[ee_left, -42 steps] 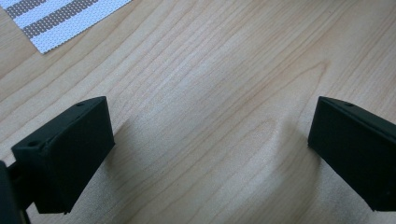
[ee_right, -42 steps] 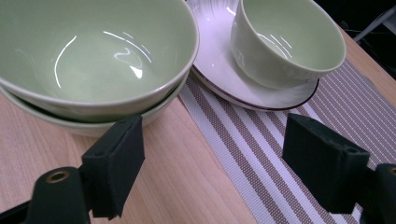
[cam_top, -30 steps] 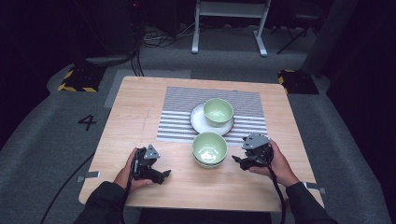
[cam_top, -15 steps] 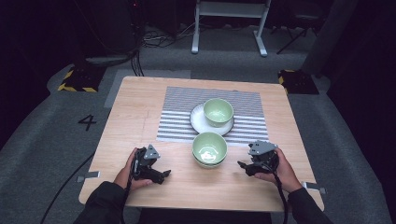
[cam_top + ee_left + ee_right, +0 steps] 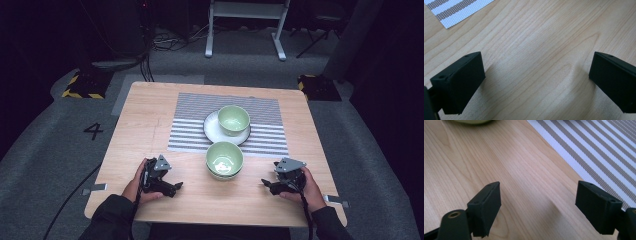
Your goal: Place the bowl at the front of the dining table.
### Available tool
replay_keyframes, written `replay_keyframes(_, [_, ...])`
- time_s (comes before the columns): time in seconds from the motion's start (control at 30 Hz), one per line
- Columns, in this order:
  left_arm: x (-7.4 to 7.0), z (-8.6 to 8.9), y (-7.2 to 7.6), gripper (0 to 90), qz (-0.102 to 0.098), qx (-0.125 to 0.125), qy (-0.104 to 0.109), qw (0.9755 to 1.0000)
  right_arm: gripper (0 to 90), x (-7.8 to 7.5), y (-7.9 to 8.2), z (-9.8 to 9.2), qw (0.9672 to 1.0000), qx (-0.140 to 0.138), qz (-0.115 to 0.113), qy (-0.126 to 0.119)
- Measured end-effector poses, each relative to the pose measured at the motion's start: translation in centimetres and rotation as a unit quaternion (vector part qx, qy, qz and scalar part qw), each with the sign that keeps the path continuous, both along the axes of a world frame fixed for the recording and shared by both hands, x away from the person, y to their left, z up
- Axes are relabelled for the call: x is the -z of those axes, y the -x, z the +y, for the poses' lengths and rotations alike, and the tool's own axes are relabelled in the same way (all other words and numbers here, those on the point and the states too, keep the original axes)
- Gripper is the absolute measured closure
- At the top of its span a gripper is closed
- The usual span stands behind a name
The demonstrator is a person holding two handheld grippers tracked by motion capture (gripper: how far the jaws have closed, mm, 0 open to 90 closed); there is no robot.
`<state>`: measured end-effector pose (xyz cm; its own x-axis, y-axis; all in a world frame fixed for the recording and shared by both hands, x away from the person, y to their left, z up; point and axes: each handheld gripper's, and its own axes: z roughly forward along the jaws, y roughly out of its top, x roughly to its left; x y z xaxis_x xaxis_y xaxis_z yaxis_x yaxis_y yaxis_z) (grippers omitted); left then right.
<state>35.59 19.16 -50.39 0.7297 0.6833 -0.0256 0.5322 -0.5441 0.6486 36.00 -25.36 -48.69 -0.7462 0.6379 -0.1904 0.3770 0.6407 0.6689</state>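
Right gripper: compared with a second ago, my right gripper (image 5: 272,186) has come back from beside the near bowl toward my edge of the table; its jaws stand wide apart with nothing between them.
Left gripper: my left gripper (image 5: 172,187) has kept its place at the near left, low over the wood; its jaws are also spread and empty.
Near bowl: the green near bowl (image 5: 224,159) sits on the bare table (image 5: 150,115), just at the near edge of the striped mat (image 5: 192,125), between my two grippers and apart from both. It looks like two bowls stacked, but from above I cannot be sure.
Far bowl: the far bowl (image 5: 233,120) stands upright on the white plate (image 5: 212,127), which lies on the mat.
Why so: I judge that both tools rest near me, open, because nothing is being carried now; the crockery is set down and free.
Right gripper view: a green rim (image 5: 471,121) shows at the top edge, so my jaws point near the bowl, not around it.
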Motion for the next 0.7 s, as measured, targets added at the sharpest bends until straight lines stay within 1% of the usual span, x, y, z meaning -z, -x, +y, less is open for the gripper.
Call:
replay_keyframes(0.03, [0.0, 0.0, 0.0, 0.2, 0.000, 0.000, 0.001, 1.0000, 20.1, 0.1, 0.1, -0.2, 1.0000, 0.002, 0.002, 0.002])
replay_keyframes(0.1, [0.0, 0.0, 0.0, 0.2, 0.000, 0.001, 0.000, 1.0000, 19.4, 0.6, 0.4, -0.8, 0.9999, 0.006, 0.004, -0.010])
replay_keyframes(0.13, [0.0, 0.0, 0.0, 0.2, 0.001, -0.001, 0.000, 1.0000, 19.4, 0.6, 0.4, -0.8, 0.9999, 0.006, 0.004, -0.010])
replay_keyframes(0.3, [0.0, 0.0, 0.0, 0.2, 0.000, 0.001, 0.000, 1.0000, 18.2, 1.0, 1.1, -2.0, 0.9990, 0.017, 0.012, -0.040])
replay_keyframes(0.37, [0.0, 0.0, 0.0, 0.2, -0.001, 0.000, 0.000, 1.0000, 17.5, 1.3, 1.3, -2.8, 0.9974, 0.026, 0.023, -0.063])
replay_keyframes(0.43, [0.0, 0.0, 0.0, 0.2, -0.001, 0.001, 0.000, 1.0000, 16.2, 1.6, 1.6, -3.6, 0.9951, 0.038, 0.031, -0.086])
replay_keyframes(0.5, [0.0, 0.0, 0.0, 0.2, 0.001, 0.000, 0.000, 1.0000, 15.5, 1.7, 1.8, -4.2, 0.9944, 0.044, 0.037, -0.089])
replay_keyframes(0.57, [0.0, 0.0, 0.0, 0.2, 0.001, -0.001, 0.000, 1.0000, 15.1, 1.7, 2.1, -4.7, 0.9942, 0.056, 0.031, -0.087])
replay_keyframes(0.7, [0.0, 0.0, 0.0, 0.2, 0.000, 0.000, 0.000, 1.0000, 15.1, 1.7, 2.6, -5.6, 0.9927, 0.068, 0.039, -0.091])
